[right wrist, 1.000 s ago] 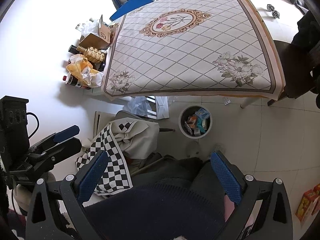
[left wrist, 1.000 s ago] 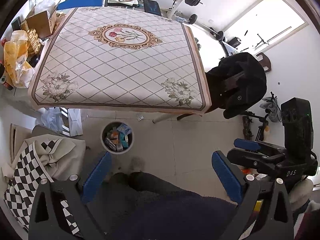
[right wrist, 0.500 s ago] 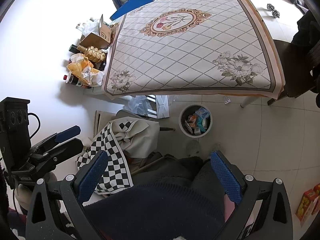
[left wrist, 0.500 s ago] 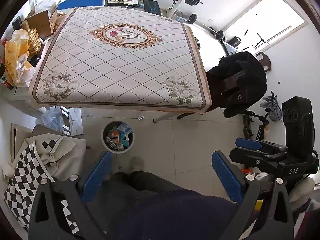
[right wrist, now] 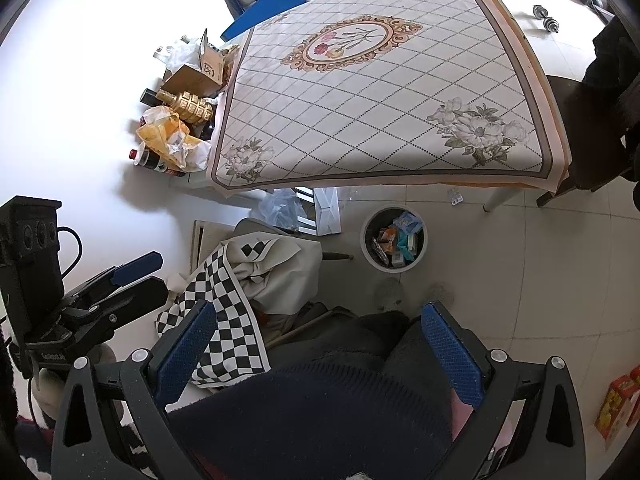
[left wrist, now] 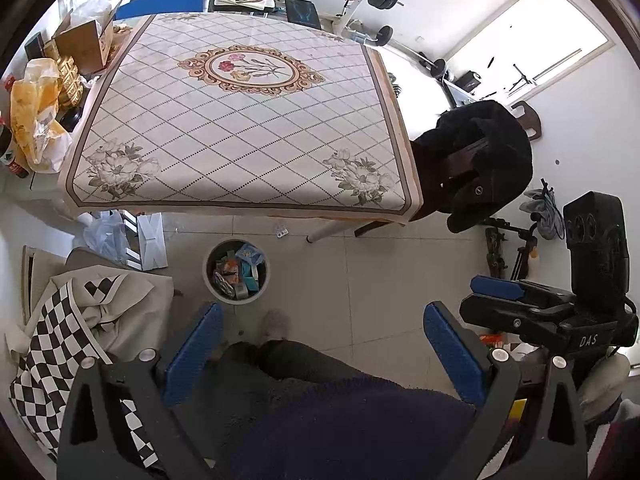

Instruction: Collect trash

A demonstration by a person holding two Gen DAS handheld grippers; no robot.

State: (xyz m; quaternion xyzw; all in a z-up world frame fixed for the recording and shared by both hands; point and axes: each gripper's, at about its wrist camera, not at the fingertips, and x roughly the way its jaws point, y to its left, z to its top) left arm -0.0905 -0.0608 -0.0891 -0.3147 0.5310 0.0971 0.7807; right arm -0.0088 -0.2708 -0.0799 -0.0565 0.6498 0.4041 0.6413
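Observation:
A round white trash bin [left wrist: 208, 276] stands on the tiled floor just in front of the table, with several wrappers inside; it also shows in the right wrist view [right wrist: 367, 254]. A small piece of litter [left wrist: 282, 232] lies on the floor under the table's front edge, also in the right wrist view [right wrist: 456, 199]. My left gripper [left wrist: 320, 344] is open and empty, held high above the floor over the person's lap. My right gripper [right wrist: 320, 340] is open and empty at the same height. The table [left wrist: 240, 128] has a patterned cloth.
A chair with a black jacket [left wrist: 480, 160] stands at the table's right. A checkered cloth [left wrist: 60, 340] lies on a seat at left. Boxes, a yellow bag [left wrist: 32, 120] and bottles crowd the table's left side. Weights stand at the back.
Both views have shifted only slightly; the grippers stay open and empty, held still above the lap.

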